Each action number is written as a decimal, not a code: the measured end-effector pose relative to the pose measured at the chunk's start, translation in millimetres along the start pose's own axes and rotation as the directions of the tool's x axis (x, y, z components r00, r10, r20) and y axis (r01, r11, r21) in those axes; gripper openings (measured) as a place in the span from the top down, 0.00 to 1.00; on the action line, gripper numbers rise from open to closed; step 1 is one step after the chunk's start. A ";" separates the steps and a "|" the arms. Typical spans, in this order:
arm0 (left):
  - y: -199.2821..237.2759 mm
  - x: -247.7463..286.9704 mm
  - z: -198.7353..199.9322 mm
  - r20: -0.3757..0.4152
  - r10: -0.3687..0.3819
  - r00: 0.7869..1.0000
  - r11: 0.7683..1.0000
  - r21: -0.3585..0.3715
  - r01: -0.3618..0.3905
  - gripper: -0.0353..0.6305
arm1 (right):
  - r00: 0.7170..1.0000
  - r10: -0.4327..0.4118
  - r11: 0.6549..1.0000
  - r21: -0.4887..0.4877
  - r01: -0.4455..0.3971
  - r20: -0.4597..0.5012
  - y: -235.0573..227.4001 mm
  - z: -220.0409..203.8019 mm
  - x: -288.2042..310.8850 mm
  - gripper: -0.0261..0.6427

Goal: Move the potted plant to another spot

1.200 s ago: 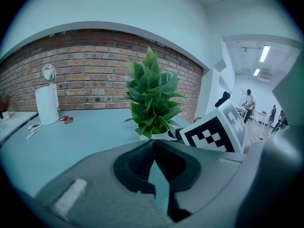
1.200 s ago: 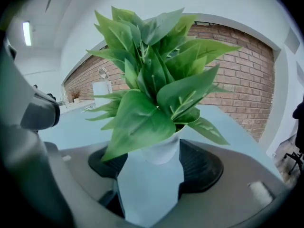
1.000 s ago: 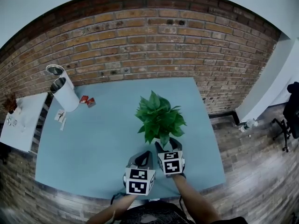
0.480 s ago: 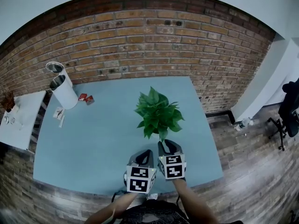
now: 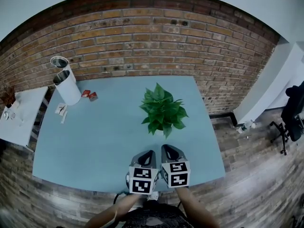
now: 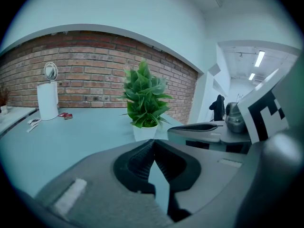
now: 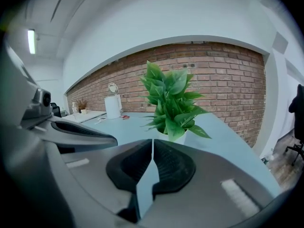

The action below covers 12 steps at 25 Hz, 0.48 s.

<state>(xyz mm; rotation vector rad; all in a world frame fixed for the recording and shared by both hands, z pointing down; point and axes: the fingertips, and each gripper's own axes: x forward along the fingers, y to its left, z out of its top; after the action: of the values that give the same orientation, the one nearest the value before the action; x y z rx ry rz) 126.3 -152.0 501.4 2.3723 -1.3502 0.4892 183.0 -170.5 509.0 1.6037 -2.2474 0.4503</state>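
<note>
Counter with the brick wall along its far side. Potted plant stands on the counter, right of centre. Cylindrical container sits at the far left corner, with two small packets just to its right. Side table lies left of the counter. Left gripper and right gripper are side by side over the near edge, apart from the plant beyond them.

Brick wall behind blue table, wood floor

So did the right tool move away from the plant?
Yes. The right tool has pulled back from the potted plant toward the near edge of the table, with its jaws shut on nothing.
</note>
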 end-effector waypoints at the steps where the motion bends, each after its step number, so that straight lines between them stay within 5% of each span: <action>1: 0.1 -2.1 -0.7 0.003 0.000 1.000 1.000 -0.002 0.000 0.95 | 1.000 0.003 1.000 0.001 -0.003 0.003 2.6 0.3 -2.8 0.94; 12: 4.7 -24.1 -8.5 0.006 0.013 1.000 1.000 -0.017 -0.013 0.95 | 0.999 0.029 0.999 0.023 -0.029 0.020 26.6 1.1 -30.8 0.95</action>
<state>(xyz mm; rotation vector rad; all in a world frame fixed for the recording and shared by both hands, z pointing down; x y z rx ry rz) 109.6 -132.4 498.3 2.3552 -1.3676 0.4724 167.0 -136.9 492.7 1.5954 -2.2906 0.4716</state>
